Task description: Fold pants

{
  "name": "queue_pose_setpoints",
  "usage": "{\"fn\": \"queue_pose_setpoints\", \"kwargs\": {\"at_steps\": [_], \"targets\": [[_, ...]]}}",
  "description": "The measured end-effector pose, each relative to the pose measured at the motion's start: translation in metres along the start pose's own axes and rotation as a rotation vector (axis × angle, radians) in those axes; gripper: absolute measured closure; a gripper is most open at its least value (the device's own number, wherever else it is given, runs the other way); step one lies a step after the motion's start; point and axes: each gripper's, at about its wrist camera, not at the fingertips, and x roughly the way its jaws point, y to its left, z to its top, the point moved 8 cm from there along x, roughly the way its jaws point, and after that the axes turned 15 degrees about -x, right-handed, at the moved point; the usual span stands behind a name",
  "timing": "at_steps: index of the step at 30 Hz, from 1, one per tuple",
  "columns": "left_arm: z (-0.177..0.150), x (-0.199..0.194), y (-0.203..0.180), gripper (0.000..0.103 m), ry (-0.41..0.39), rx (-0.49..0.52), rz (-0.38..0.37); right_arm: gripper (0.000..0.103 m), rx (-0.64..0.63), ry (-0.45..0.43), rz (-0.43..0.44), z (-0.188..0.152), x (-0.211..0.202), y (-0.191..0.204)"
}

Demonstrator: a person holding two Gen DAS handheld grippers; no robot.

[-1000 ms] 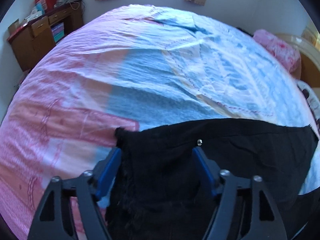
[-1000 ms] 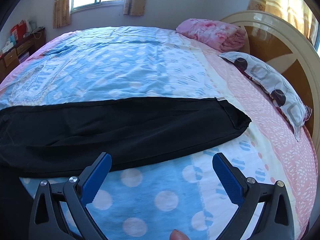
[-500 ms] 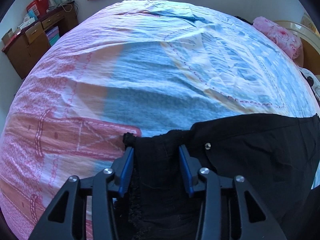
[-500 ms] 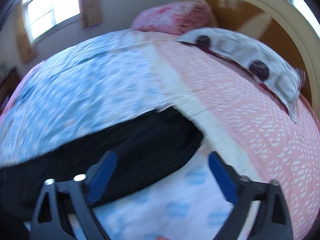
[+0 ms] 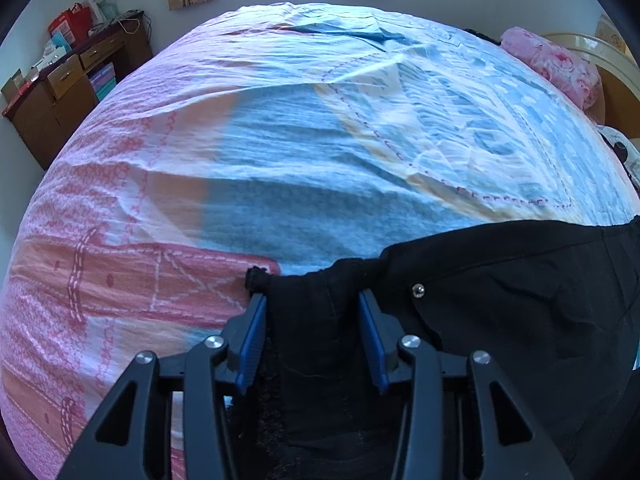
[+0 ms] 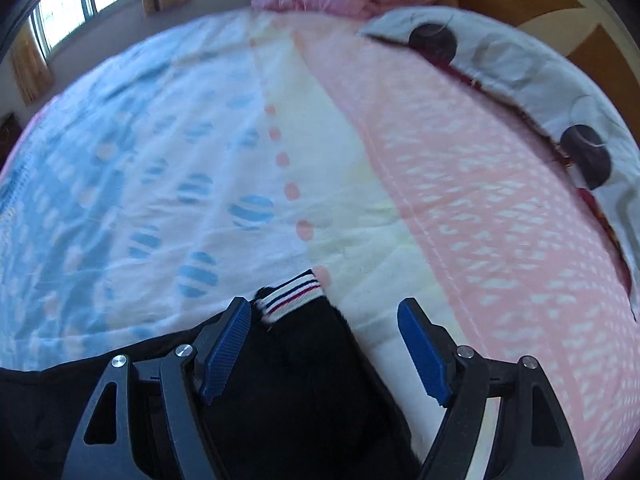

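My left gripper pinches the black pants by one bunched end on the bed; my right gripper gapes wide over their striped-trim end.

The pants are black, with a white, navy and red striped band at one end. The bedsheet is pink, blue and cream with dots. The pillow is grey with dark circles.
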Motion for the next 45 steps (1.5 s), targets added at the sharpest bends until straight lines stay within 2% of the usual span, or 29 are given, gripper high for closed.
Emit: {"fn": "queue_pose_setpoints", "kwargs": {"at_steps": [4,8,10,14,19,23,26,29,35,38,42,44,45], "targets": [[0.000,-0.001,-0.002,0.059,-0.027,0.013,0.000,0.071,-0.032,-0.045,0.092,0.002,-0.003,0.012],[0.001,-0.008,-0.004,0.068,-0.049,0.010,-0.013,0.093,-0.067,-0.057,0.100,-0.002,-0.016,0.023],[0.001,-0.014,-0.005,0.074,-0.045,0.001,-0.034,0.093,-0.077,-0.087,0.087,-0.002,-0.031,0.025],[0.006,-0.043,-0.005,0.075,-0.091,-0.006,-0.083,0.093,-0.078,-0.174,0.093,-0.006,-0.078,0.023],[0.006,-0.102,-0.002,0.075,-0.185,0.002,-0.181,0.093,-0.072,-0.281,0.110,-0.027,-0.152,0.015],[-0.014,-0.147,0.008,0.076,-0.250,0.002,-0.267,0.093,-0.068,-0.374,0.141,-0.071,-0.217,0.007],[-0.035,-0.167,0.017,0.075,-0.277,-0.007,-0.308,0.093,-0.067,-0.422,0.155,-0.119,-0.256,0.000],[-0.061,-0.182,0.030,0.075,-0.304,-0.021,-0.345,0.093,-0.054,-0.457,0.169,-0.163,-0.278,-0.006],[-0.123,-0.193,0.058,0.075,-0.308,-0.034,-0.397,0.093,-0.023,-0.464,0.178,-0.258,-0.289,-0.024],[-0.152,-0.189,0.067,0.075,-0.295,-0.023,-0.402,0.093,-0.060,-0.419,0.167,-0.300,-0.278,-0.017],[-0.176,-0.178,0.074,0.074,-0.272,-0.005,-0.393,0.092,-0.070,-0.338,0.162,-0.337,-0.257,-0.011],[-0.184,-0.177,0.075,0.070,-0.273,0.014,-0.377,0.091,-0.065,-0.316,0.156,-0.347,-0.251,-0.011],[-0.187,-0.178,0.077,0.063,-0.278,0.023,-0.366,0.091,-0.064,-0.308,0.163,-0.352,-0.250,-0.012]]}}
